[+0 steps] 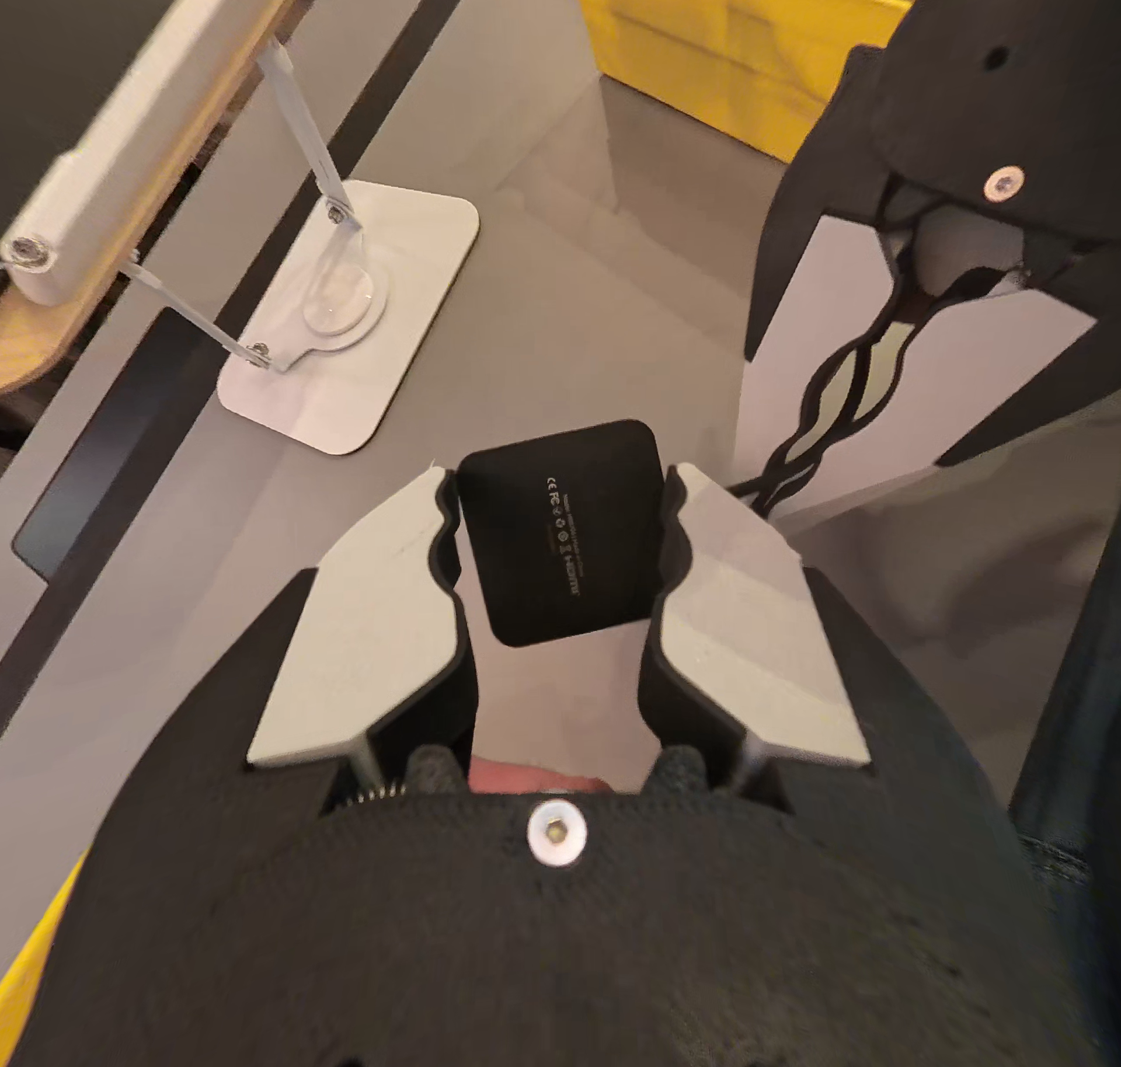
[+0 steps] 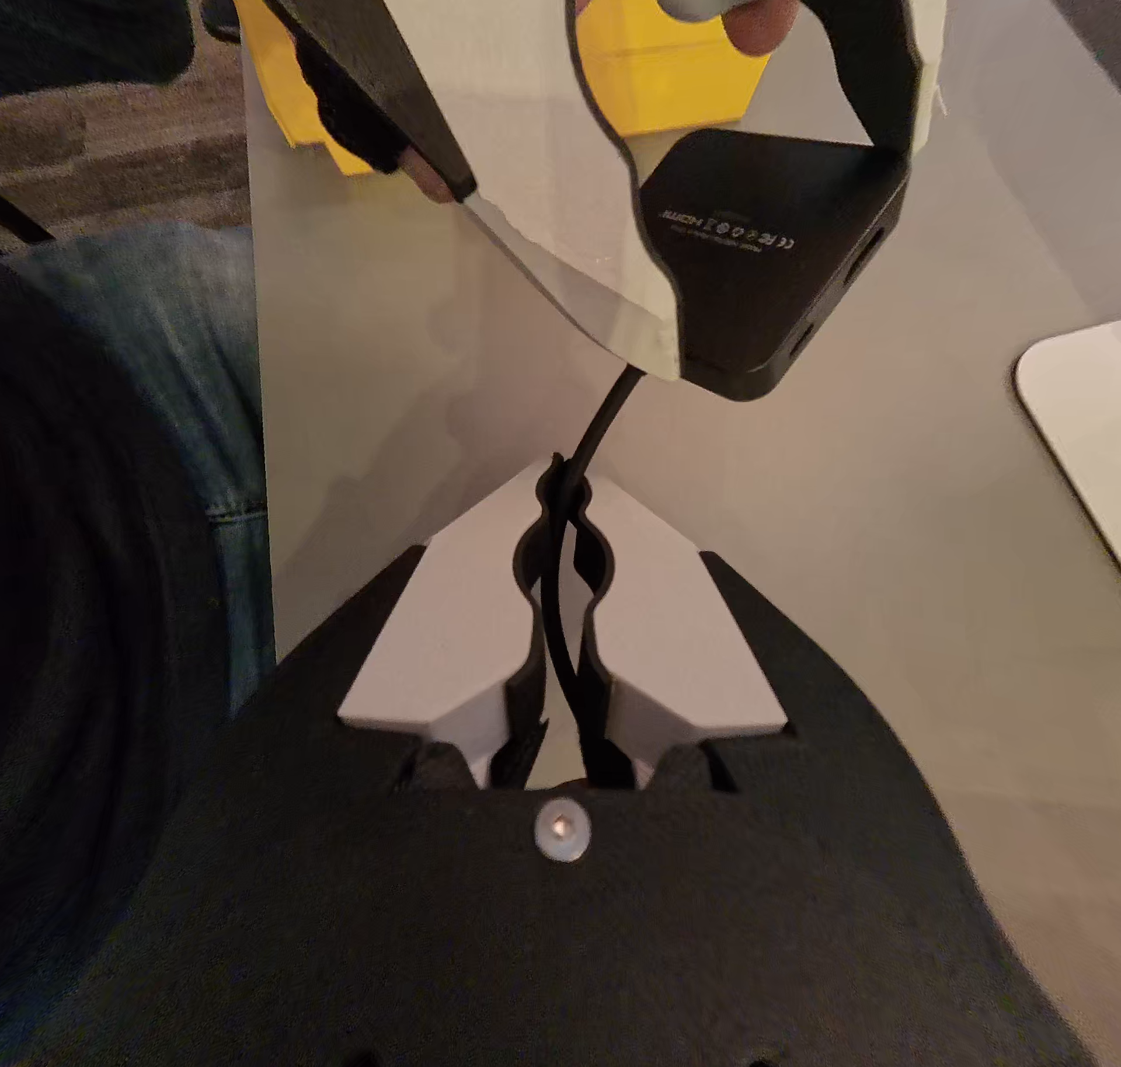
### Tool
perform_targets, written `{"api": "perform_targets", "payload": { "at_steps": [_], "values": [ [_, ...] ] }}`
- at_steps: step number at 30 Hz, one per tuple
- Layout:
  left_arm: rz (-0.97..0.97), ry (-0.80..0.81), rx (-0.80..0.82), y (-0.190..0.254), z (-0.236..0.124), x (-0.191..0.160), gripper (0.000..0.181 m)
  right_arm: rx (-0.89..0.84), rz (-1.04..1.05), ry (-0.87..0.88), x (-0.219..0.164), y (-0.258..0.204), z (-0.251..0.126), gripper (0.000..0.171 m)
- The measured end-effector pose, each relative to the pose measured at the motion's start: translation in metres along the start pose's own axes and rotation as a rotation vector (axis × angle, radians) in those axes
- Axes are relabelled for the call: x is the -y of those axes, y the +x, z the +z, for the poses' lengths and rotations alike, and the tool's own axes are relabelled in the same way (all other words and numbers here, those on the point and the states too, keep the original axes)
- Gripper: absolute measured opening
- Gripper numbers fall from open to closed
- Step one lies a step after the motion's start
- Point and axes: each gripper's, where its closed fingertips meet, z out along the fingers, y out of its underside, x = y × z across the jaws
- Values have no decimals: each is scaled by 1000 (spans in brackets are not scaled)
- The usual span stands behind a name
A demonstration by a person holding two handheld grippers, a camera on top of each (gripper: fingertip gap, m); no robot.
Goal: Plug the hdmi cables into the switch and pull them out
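My left gripper (image 1: 561, 483) is shut on a flat black HDMI switch (image 1: 564, 528); both pads press on its side edges, and its printed face is turned towards the camera. In the right wrist view the switch (image 2: 758, 261) sits between the left gripper's fingers (image 2: 606, 286) above the grey table (image 2: 788, 553). A black HDMI cable (image 2: 606, 419) runs from the switch's near end down into my right gripper (image 2: 567, 483), which is shut on the cable at its tips. The right gripper (image 1: 773, 486) also shows in the left wrist view, just right of the switch. The plug itself is hidden behind the left finger.
A white stand with a flat base plate (image 1: 352, 322) stands on the table to the left of the switch; its corner also shows in the right wrist view (image 2: 1080, 419). A yellow bin (image 1: 728, 49) sits at the far side. A person's leg in jeans (image 2: 182, 371) is beside the table edge. From the left gripper's tips to the flat base plate (image 1: 352, 322) is close to 30 centimetres.
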Motion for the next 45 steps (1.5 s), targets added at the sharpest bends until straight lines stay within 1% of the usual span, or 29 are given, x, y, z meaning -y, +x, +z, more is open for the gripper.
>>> {"api": "perform_targets", "payload": {
  "at_steps": [2,4,7,12,15,17,19,21,25,27,29,31,33,35,38,40,42,45],
  "values": [
    [6,5,28,-2,0,-1,66,-12,9,-20,-9,5,-5,0],
    [-6,29,49,-5,-3,1,74,-19,36,-28,-18,10,-12,0],
    [-23,25,50,-3,-6,-5,75,-38,79,-21,-30,18,-23,0],
    [-13,-30,61,6,-9,-33,77,-40,107,-18,-44,21,-35,0],
    [46,-99,166,-1,-23,-57,78,-26,87,-30,-48,18,-38,0],
    [46,-142,241,-12,-45,-75,78,-24,73,-58,-53,15,-37,0],
    [13,-156,335,-31,-80,-92,76,-31,58,-84,-57,14,-36,0],
    [-59,-186,423,-54,-120,-115,76,-25,55,-94,-60,13,-35,0],
    [-174,-344,627,-102,-196,-191,77,-6,35,-58,-54,5,-41,0],
    [-250,-393,680,-116,-222,-229,77,-1,17,-24,-43,0,-51,0],
    [-334,-433,718,-126,-240,-267,77,-5,12,15,-30,-1,-68,0],
    [-419,-451,726,-130,-248,-298,76,-30,10,61,-17,5,-93,0],
    [-494,-430,702,-127,-245,-316,74,-94,19,86,-11,22,-126,0],
    [-534,-415,694,-125,-242,-326,74,-215,24,65,-16,53,-164,0],
    [-548,-411,660,-118,-230,-331,72,-437,45,-38,-44,112,-224,0],
    [-533,-426,664,-118,-225,-335,77,-524,94,-93,-69,149,-257,0],
    [-529,-431,667,-118,-224,-335,78,-565,109,-149,-94,178,-277,0],
    [-543,-412,670,-120,-224,-333,77,-531,106,-296,-137,204,-283,0]
  ]
}}
